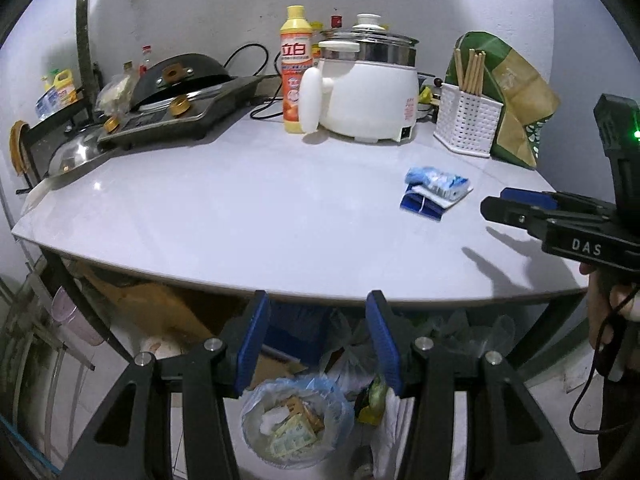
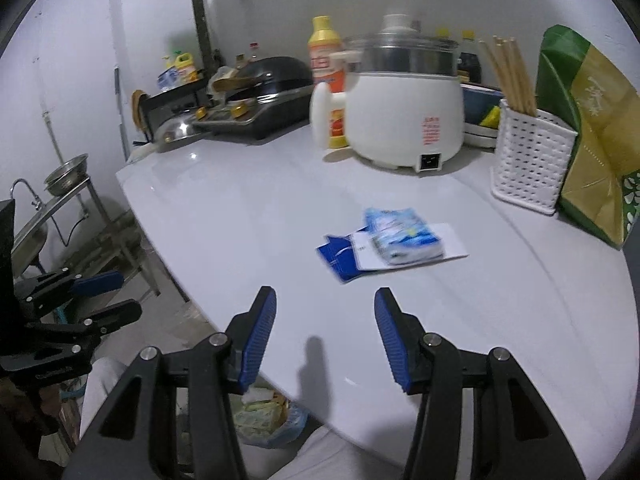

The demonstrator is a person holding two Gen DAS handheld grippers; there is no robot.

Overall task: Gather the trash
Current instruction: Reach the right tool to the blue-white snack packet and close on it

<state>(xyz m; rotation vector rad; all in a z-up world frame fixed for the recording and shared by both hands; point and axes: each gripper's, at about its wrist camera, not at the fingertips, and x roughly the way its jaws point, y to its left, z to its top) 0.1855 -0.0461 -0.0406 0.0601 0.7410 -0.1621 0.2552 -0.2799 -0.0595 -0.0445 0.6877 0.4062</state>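
Both grippers spread, empty. Right gripper [image 2: 325, 336] low centre over surface [image 2: 240, 216]; blue wrappers [image 2: 392, 242] mid-frame beyond it. Left gripper [image 1: 316, 336] above trash bin [image 1: 294, 420], bottom centre.

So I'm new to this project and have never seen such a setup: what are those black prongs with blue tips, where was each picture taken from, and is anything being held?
The prongs are two hand-held grippers; a person carries one in each hand, and a fisheye camera on each looks forward along its two fingers. One picture is from the left gripper, over the table's front edge with a lined trash bin on the floor below. The other is from the right gripper, over the table. Each also shows in the other's picture. Both stand open and empty. On the table lie a blue wrapper pack on flattened blue-and-white packaging, a white cooker, a detergent bottle and a chopstick holder.
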